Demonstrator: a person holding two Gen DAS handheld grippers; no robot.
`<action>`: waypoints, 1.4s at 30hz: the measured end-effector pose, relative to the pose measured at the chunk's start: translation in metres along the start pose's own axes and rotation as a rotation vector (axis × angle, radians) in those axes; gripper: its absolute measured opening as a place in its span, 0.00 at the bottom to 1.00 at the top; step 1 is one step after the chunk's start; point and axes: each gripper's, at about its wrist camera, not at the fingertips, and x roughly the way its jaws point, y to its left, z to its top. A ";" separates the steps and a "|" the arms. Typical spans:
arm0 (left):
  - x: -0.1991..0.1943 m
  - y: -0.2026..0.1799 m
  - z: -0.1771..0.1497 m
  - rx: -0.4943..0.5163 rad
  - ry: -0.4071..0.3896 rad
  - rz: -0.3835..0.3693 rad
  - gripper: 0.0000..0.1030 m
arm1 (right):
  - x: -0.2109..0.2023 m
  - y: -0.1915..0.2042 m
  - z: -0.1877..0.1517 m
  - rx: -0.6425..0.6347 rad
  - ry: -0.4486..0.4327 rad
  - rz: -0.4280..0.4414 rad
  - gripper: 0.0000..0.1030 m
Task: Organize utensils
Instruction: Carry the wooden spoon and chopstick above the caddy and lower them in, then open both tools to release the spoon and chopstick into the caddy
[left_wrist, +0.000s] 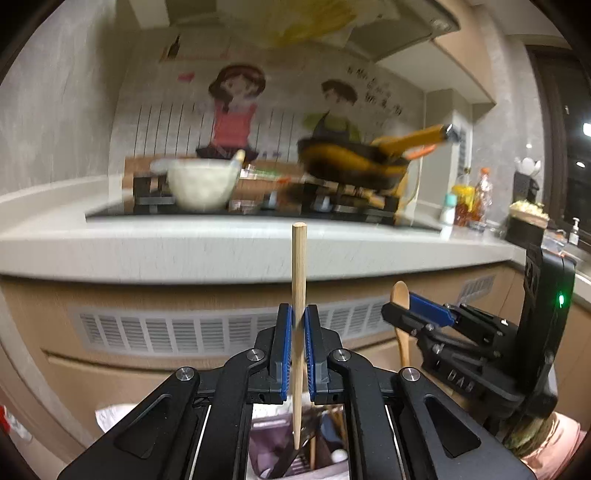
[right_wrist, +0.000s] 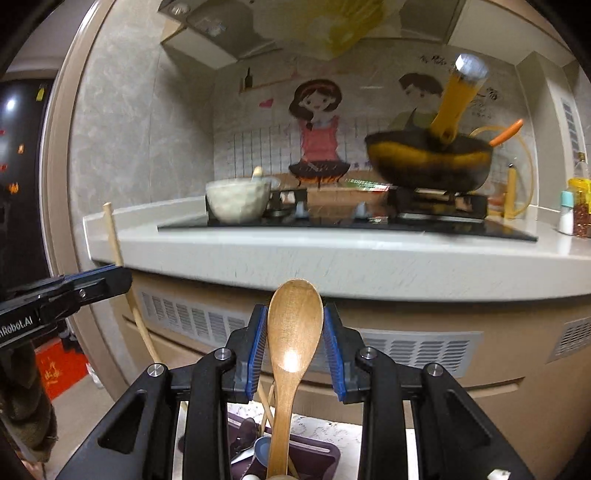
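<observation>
Open air ahead of both grippers ends at the countertop edge (left_wrist: 258, 254) and vented cabinet front (right_wrist: 417, 350), while below them a purple utensil tray (right_wrist: 314, 456) crowded with utensils blocks descent.

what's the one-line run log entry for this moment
left gripper: shut on thin wooden chopstick | right gripper: holds brown wooden spoon bowl-up | below: purple utensil tray | phase: both lifted
</observation>
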 end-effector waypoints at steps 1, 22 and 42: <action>0.010 0.004 -0.007 -0.014 0.025 -0.005 0.07 | 0.008 0.002 -0.009 -0.006 0.014 0.002 0.28; 0.066 0.017 -0.125 -0.133 0.321 0.030 0.24 | 0.051 -0.006 -0.130 0.104 0.350 -0.033 0.50; -0.151 -0.062 -0.206 -0.072 0.076 0.250 1.00 | -0.178 0.028 -0.173 0.137 0.248 -0.099 0.92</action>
